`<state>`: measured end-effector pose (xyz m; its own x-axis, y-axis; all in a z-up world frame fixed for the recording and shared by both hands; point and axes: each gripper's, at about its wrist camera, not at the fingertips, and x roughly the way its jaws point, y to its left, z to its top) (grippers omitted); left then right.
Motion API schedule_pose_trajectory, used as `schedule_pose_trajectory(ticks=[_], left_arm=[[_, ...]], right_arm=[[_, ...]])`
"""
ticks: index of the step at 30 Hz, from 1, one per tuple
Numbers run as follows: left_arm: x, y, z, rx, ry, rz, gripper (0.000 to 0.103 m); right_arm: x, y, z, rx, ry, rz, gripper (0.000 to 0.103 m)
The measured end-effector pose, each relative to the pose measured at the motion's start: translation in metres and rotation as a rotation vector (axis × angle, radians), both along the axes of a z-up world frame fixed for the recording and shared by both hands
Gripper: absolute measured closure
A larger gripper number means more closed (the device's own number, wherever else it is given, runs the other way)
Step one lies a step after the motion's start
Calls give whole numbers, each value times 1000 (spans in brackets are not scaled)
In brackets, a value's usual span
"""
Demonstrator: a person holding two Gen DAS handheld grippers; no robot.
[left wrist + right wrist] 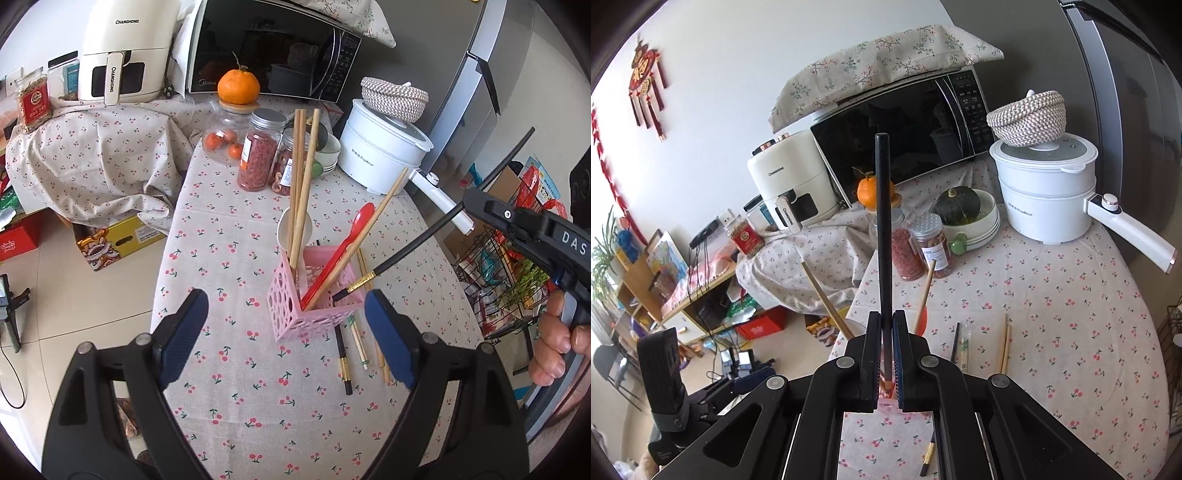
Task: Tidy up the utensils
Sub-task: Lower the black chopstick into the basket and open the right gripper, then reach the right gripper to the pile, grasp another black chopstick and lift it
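Observation:
A pink perforated holder (pixel 314 299) stands on the cherry-print tablecloth (pixel 236 369). In it are wooden chopsticks (pixel 301 192), a red spoon (pixel 340 251) and a white spoon (pixel 286 229). My left gripper (pixel 284 299) hangs open just in front of the holder, nothing between its pads. My right gripper (pixel 885 317) is shut on a black chopstick (pixel 882 221). In the left wrist view that black chopstick (pixel 413 243) slants down from the right gripper (pixel 466 203), its gold-banded tip over the holder's right rim. Loose chopsticks (pixel 354 350) lie beside the holder.
Behind the holder stand jars (pixel 258 155), an orange (pixel 238 86), a microwave (pixel 273 55), an air fryer (pixel 125 51) and a white cooker (pixel 380 147) with a long handle. A fridge (pixel 480 92) and wire rack (pixel 509 280) are on the right. The table edge drops off at left.

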<state>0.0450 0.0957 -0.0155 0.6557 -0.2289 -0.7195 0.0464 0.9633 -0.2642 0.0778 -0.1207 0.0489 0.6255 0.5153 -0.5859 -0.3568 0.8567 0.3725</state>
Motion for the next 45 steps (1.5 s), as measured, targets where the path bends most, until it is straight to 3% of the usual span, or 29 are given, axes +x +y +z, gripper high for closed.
schedule_pose_trajectory(ticks=[6,10,14,15,22,32,35,37,38,39,45], left_arm=[[-1,-4,-8,26,24,-24,16],[-1,-5,-9,25,27,-32,16],[-2,-8,-9,29,27,-45,16],[-3,-10,-9,33,27,-49,16],[-5,-19,-16,34,43,-73,16],[1,-42,-58,-20,218,-96,16],[0,-45,-63,-1,250,-81,16],[0,-43,-62,0,254,-71,16],[-1,-41,-60,-3,251,-67,16],[-1,-40,-59,-5,246,-65,16],[-2,-29,-51,-27,226,-56,16]], right_arm=[[18,12,-23,-27,69,-1,96],[25,12,-33,30,103,32,90],[20,-2,-24,83,73,29,54],[16,-6,-20,89,54,26,49],[6,-39,-13,74,21,-26,39],[16,-72,-71,-81,156,-125,33],[22,-72,-91,-84,212,-97,33],[29,-68,-107,-34,267,-39,54],[34,-64,-116,-7,308,-6,80],[39,-60,-125,5,345,10,86],[71,-22,-167,9,464,45,87]])
